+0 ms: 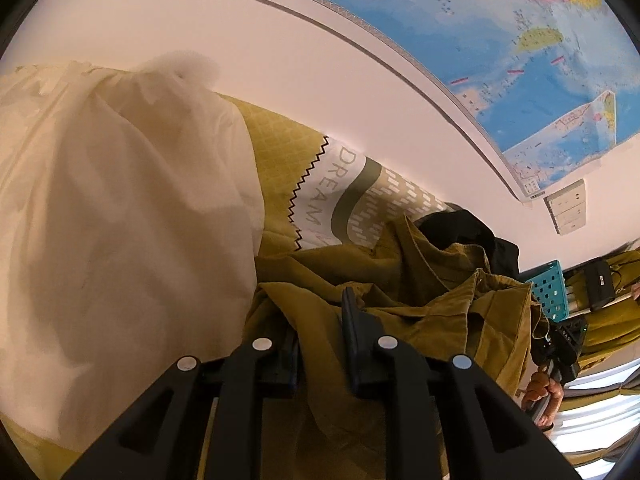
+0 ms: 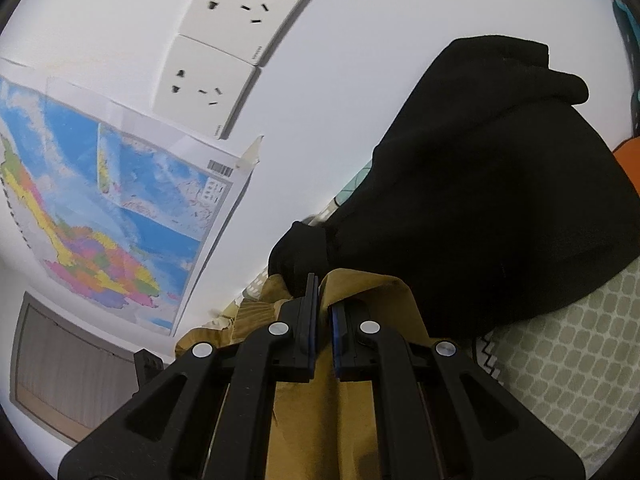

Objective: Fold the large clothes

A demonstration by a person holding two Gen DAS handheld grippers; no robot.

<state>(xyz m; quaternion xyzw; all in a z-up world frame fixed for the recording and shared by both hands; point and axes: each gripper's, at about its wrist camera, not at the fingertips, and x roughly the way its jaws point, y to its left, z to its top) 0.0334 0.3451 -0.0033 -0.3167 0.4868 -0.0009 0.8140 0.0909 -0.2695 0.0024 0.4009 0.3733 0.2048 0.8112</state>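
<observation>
An olive corduroy garment [image 1: 432, 312] lies bunched on the patterned bed sheet [image 1: 280, 140]. In the left wrist view my left gripper [image 1: 320, 320] has a fold of it filling the narrow gap between its fingers; the cloth hides most of the left finger. My right gripper [image 2: 322, 296] is shut on another edge of the same olive garment [image 2: 360, 292], which drapes over its right finger and hangs down under the jaws. At the right edge of the left wrist view that right gripper [image 1: 560, 344] shows in a person's hand [image 1: 540, 392].
A white garment [image 1: 120, 220] is heaped at the left of the bed. A black garment [image 2: 480, 200] is piled just behind the olive one. A map [image 1: 520, 40] and wall sockets [image 2: 208, 80] are on the wall close behind. A blue basket [image 1: 548, 288] stands at the right.
</observation>
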